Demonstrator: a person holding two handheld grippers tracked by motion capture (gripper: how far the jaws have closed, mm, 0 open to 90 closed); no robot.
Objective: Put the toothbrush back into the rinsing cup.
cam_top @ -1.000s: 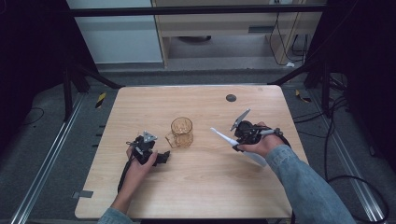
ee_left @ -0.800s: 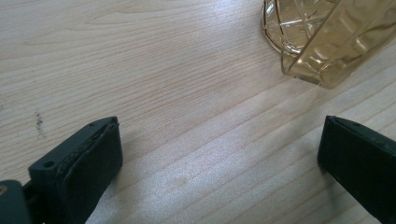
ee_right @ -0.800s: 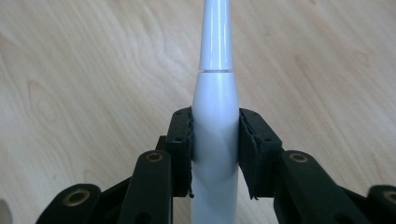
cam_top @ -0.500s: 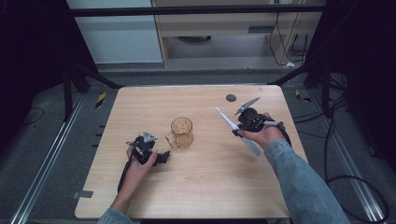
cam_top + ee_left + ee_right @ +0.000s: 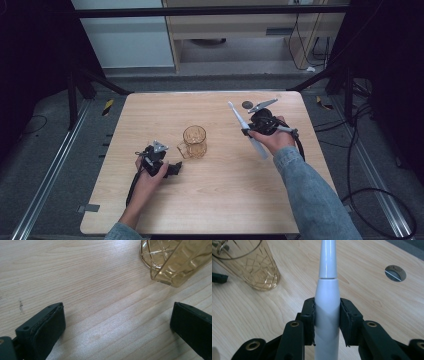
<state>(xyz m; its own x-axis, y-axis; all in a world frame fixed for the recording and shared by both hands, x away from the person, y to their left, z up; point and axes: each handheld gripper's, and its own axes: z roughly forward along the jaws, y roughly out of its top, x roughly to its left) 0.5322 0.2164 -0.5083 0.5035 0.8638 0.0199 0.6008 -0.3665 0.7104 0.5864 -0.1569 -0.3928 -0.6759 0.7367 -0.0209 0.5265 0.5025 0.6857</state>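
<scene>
The left gripper [image 5: 172, 169] rested on the table [image 5: 150, 115] at the near left, its jaws spread wide with nothing between them; in the left gripper view only bare wood lay in that gap. Just to its right stood the amber mug [image 5: 194, 141], upright, near the table's middle. Farther right, the right gripper [image 5: 327, 315] was clamped on the white toothbrush [image 5: 246, 129], held off the table with its slim end pointing far and left, well apart from the mug. The step looked like carrying the toothbrush to the mug. Next, the brush would need tilting upright over the rim before lowering.
</scene>
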